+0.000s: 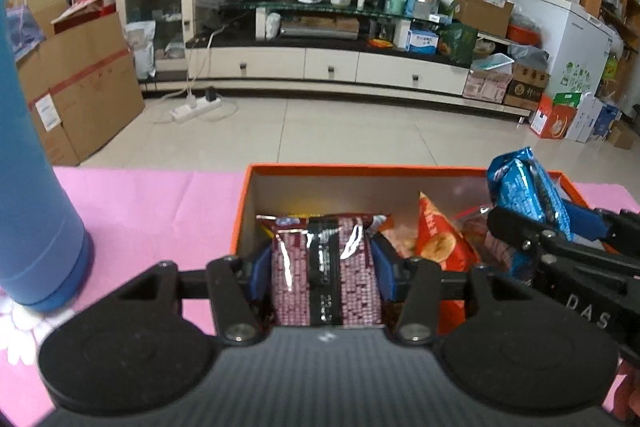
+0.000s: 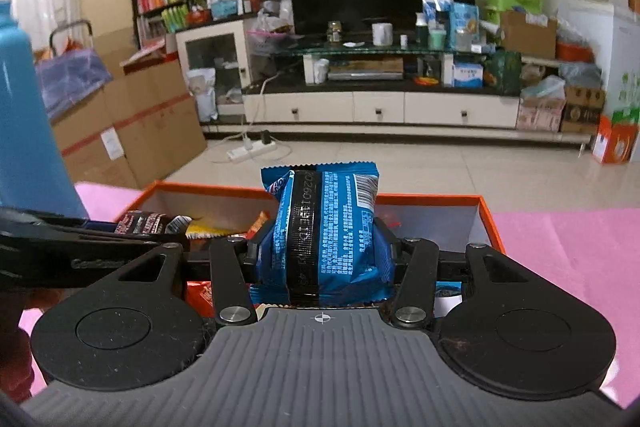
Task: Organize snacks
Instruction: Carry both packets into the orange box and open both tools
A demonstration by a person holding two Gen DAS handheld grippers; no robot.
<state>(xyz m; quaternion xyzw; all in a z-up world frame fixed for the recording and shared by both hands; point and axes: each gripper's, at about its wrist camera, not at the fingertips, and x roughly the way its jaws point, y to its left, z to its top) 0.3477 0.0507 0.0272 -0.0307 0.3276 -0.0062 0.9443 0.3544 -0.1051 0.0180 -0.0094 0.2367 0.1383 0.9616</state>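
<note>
An orange box point(image 1: 240, 211) with a white inside stands on the pink mat and holds several snack packets. My left gripper point(image 1: 325, 267) is shut on a maroon checked packet point(image 1: 325, 275) over the box's left end. My right gripper point(image 2: 325, 247) is shut on a blue cookie packet point(image 2: 332, 227) above the box point(image 2: 486, 223). The right gripper point(image 1: 532, 223) with the blue packet point(image 1: 524, 191) shows at the right of the left wrist view. The left gripper point(image 2: 132, 225) shows at the left of the right wrist view. An orange-red packet point(image 1: 438, 239) lies in the box.
A tall blue bottle point(image 1: 28, 167) stands on the pink mat point(image 1: 152, 203) left of the box; it also shows in the right wrist view point(image 2: 24, 115). Beyond the table are a tiled floor, cardboard boxes point(image 1: 80, 87) and a TV cabinet point(image 1: 328, 63).
</note>
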